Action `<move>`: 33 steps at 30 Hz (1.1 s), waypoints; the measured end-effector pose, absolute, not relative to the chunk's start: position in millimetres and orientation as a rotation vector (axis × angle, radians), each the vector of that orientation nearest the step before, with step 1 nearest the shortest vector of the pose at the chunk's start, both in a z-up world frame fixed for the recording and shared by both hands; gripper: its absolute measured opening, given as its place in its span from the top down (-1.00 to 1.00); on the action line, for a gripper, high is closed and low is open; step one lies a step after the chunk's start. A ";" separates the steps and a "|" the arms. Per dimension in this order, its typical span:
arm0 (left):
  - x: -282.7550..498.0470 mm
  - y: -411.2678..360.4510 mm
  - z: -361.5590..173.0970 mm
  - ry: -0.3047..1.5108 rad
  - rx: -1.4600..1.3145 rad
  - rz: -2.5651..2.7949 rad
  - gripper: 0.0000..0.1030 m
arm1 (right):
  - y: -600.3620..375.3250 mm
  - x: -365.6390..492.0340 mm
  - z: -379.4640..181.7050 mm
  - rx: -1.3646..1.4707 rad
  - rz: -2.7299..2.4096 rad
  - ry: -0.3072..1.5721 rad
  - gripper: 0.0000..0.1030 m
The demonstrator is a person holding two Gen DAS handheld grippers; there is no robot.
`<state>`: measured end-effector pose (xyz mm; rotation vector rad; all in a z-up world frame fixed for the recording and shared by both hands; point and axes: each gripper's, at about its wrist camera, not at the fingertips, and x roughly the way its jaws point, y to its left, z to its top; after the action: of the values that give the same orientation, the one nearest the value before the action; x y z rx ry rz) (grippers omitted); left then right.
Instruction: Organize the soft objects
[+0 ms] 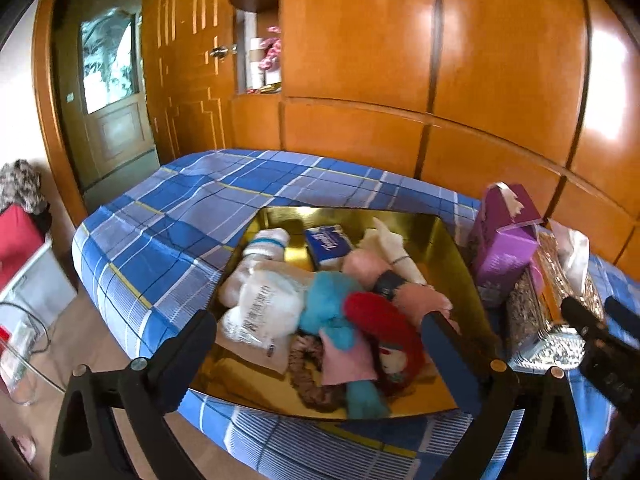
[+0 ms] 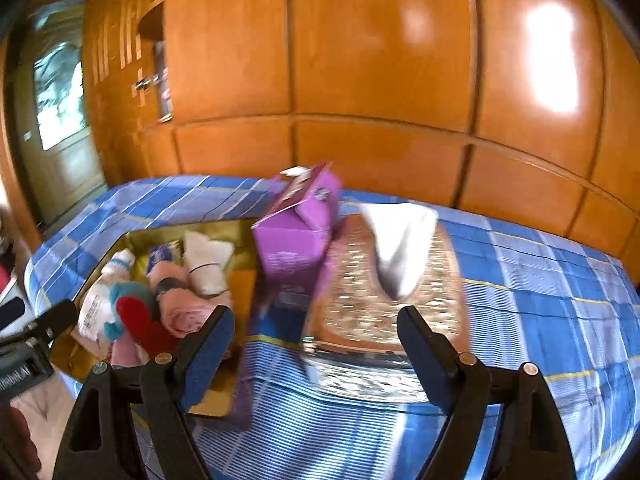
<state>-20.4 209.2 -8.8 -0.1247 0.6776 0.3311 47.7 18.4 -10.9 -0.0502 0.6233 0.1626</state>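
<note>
A gold tray [image 1: 360, 214] lies on the blue plaid bed [image 1: 192, 200]. It holds white socks [image 1: 268, 242], a plastic packet [image 1: 264, 308], a blue tissue pack [image 1: 330, 244], a pink cloth [image 1: 366, 266], a teal plush [image 1: 324, 300], a red plush [image 1: 380, 324] and a brown scrunchie [image 1: 304, 364]. My left gripper [image 1: 318, 320] hangs open above the tray's near side, holding nothing. My right gripper [image 2: 316, 320] is open and empty before a purple box [image 2: 296, 240] and a glittery tissue box [image 2: 360, 292], which stand right of the tray [image 2: 160, 232].
A wooden wardrobe [image 1: 400, 60] runs along the far side of the bed, with a door [image 1: 108, 80] at the left. A red and white container [image 1: 24, 256] sits on the floor left of the bed. Bare bedspread [image 2: 540, 300] stretches right of the tissue box.
</note>
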 end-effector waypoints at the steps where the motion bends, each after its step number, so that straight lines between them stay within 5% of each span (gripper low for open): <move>1: -19.5 202.0 -9.2 0.681 -0.115 0.320 -0.99 | 14.7 46.1 -9.4 -0.052 0.140 0.618 -0.65; 13: -13.6 136.7 -12.4 0.688 -0.079 0.195 -0.99 | -28.9 36.2 -21.8 -0.003 0.050 0.660 -0.65; 33: -18.5 162.7 -15.0 0.673 -0.126 0.295 -0.99 | -18.0 32.0 -28.8 -0.016 0.094 0.686 -0.65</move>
<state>-18.5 162.7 -15.0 -0.1255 0.6735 0.2954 32.0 -18.0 -28.8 -0.0161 0.6863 0.0944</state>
